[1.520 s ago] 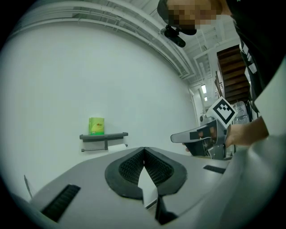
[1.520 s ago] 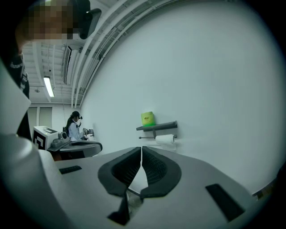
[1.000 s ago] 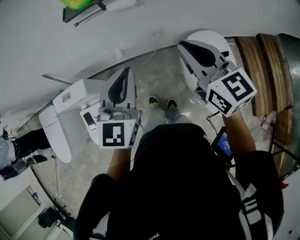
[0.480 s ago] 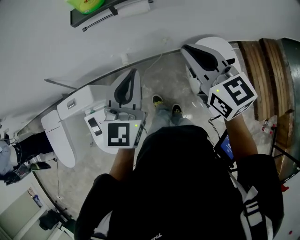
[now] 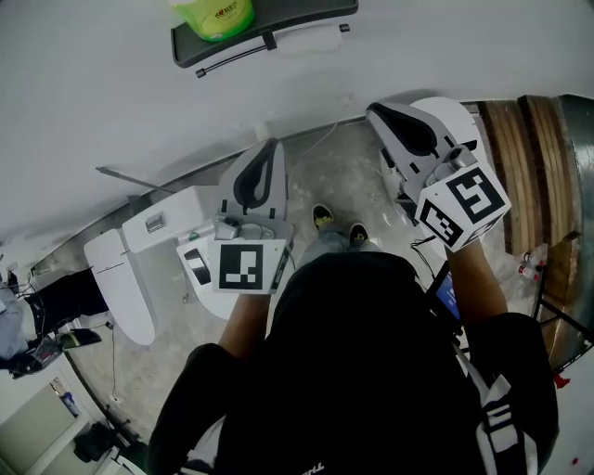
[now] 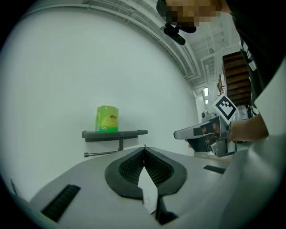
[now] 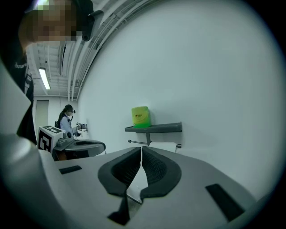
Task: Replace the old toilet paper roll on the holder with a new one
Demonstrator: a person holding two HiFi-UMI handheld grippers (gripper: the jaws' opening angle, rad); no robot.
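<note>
The 2 grippers face the wall, well apart from the shelf. The left gripper and the right gripper are both clenched on nothing. The green wrapped roll stands upright at the shelf's left end. The white roll hangs on the bar under its right end.

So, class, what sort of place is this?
Likely a bathroom, perhaps a mock-up: a white toilet, a wall shelf bearing a green pack, and a paper roll beneath it.
</note>
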